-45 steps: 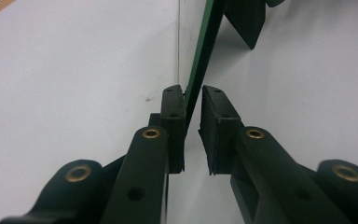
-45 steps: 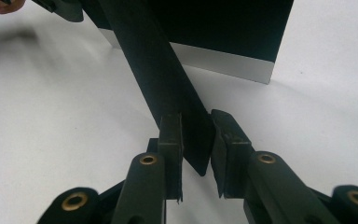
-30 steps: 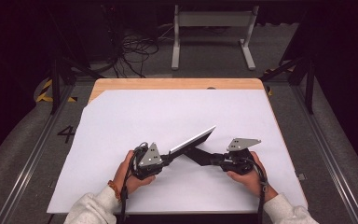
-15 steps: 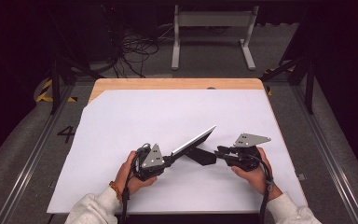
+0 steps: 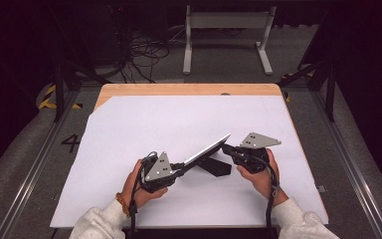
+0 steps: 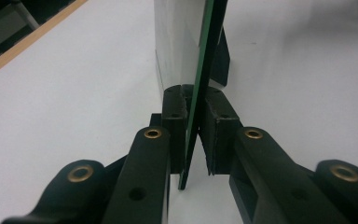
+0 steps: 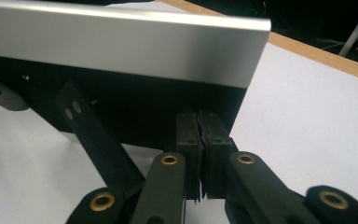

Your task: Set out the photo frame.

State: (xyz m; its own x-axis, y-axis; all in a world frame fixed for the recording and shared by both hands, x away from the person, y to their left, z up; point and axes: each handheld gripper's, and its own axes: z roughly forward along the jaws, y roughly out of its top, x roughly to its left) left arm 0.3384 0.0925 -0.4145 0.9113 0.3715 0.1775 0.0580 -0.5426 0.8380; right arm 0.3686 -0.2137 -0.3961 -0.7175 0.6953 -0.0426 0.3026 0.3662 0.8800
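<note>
Flat thin panel (image 5: 206, 151), silver face, dark back, green edge seen in left gripper view (image 6: 205, 70), tilted up off the white sheet (image 5: 179, 124) near table centre-front. Black prop leg (image 5: 215, 166) under it touching the sheet; same leg as a black strip with two holes in right gripper view (image 7: 91, 135).

Left gripper (image 5: 175, 167) at panel's lower left end, held in left hand (image 5: 139, 181). In left gripper view jaws nearly together, pads (image 6: 175, 121) clamped on either side of the panel's thin edge, pinching it.

Right gripper (image 5: 227, 149) at panel's raised right end, held in right hand (image 5: 256, 174), grey three-cornered plate (image 5: 260, 140) on top. In right gripper view (image 7: 202, 154) jaws pressed fully together, pads (image 7: 189, 135) touching with a thin dark sliver between; cannot tell whether that sliver is part of the panel. Panel's silver edge (image 7: 121, 46) just above and beyond the jaw tips.

Wooden table edge (image 5: 189, 89) beyond the sheet. Cables (image 5: 142, 52) and grey metal stand (image 5: 226, 35) on the floor behind.
</note>
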